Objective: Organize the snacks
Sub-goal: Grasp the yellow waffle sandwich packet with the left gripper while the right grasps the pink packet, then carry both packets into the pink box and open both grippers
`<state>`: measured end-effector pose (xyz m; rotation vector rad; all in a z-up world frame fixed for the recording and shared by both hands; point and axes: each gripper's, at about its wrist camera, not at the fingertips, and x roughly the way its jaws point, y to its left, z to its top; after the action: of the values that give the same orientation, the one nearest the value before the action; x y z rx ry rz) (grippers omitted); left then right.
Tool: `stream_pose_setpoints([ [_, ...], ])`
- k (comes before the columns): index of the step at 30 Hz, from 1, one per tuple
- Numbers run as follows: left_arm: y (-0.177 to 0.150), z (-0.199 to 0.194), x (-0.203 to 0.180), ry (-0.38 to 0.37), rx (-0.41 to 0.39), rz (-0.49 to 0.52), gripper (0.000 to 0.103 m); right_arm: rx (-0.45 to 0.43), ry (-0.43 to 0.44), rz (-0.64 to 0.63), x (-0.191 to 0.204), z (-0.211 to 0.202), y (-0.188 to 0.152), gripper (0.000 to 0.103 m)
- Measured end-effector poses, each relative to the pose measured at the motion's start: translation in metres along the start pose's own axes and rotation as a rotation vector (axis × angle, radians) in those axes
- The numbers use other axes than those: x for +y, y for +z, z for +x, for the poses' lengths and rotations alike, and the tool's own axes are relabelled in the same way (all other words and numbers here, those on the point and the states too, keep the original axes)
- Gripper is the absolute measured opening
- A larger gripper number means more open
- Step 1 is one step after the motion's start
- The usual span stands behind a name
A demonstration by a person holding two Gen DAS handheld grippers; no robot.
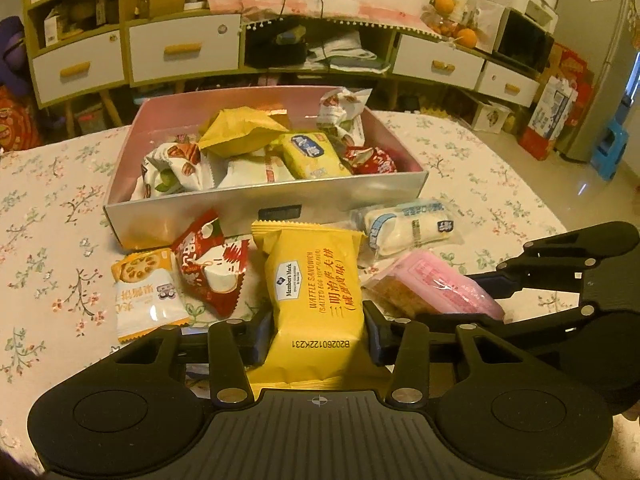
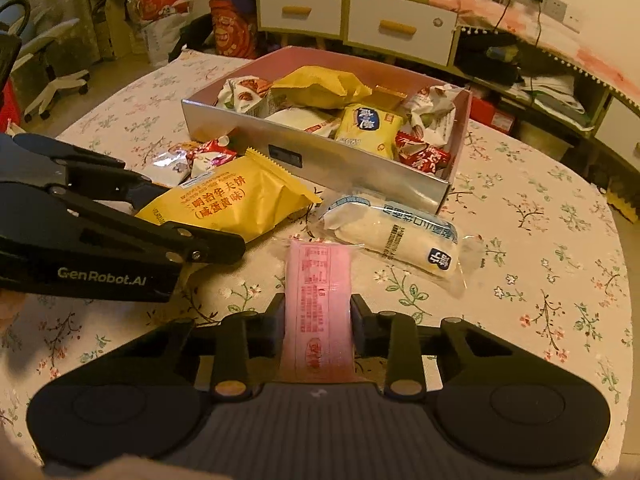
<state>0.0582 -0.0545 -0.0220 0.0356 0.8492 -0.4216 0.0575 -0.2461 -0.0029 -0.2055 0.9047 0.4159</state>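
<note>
My left gripper (image 1: pixel 318 330) is shut on a yellow waffle sandwich packet (image 1: pixel 316 280), held lengthwise between its pads just in front of the silver box (image 1: pixel 320 204). My right gripper (image 2: pixel 318 316) is shut on a pink snack packet (image 2: pixel 318 292), low over the floral tablecloth. The two grippers sit side by side, the left one (image 2: pixel 180 216) showing at the left of the right wrist view with the yellow packet (image 2: pixel 232 204). The open box (image 2: pixel 340 164) holds several wrapped snacks.
A white cream roll packet (image 1: pixel 408 232) lies by the box's right front corner. A red packet (image 1: pixel 208 268) and an orange-and-white cracker packet (image 1: pixel 148 292) lie left of the yellow one. Cabinets with drawers stand behind the table.
</note>
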Motion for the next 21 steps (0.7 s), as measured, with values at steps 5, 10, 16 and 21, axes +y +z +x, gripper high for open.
stream_pose_setpoints([
  [5, 0.002, -0.007, -0.003, -0.022, -0.007, -0.014, 0.041, -0.017, -0.004, 0.034, -0.003, -0.009, 0.002, 0.029],
  [10, 0.005, -0.018, -0.005, -0.030, -0.021, -0.026, 0.041, -0.033, -0.013, 0.070, -0.005, -0.015, 0.006, 0.029],
  [16, 0.010, -0.031, 0.001, -0.019, -0.049, -0.049, 0.041, -0.050, -0.038, 0.120, -0.011, -0.018, 0.015, 0.029],
  [21, 0.016, -0.041, 0.010, 0.007, -0.068, -0.081, 0.041, -0.044, -0.073, 0.155, -0.014, -0.011, 0.027, 0.029],
])
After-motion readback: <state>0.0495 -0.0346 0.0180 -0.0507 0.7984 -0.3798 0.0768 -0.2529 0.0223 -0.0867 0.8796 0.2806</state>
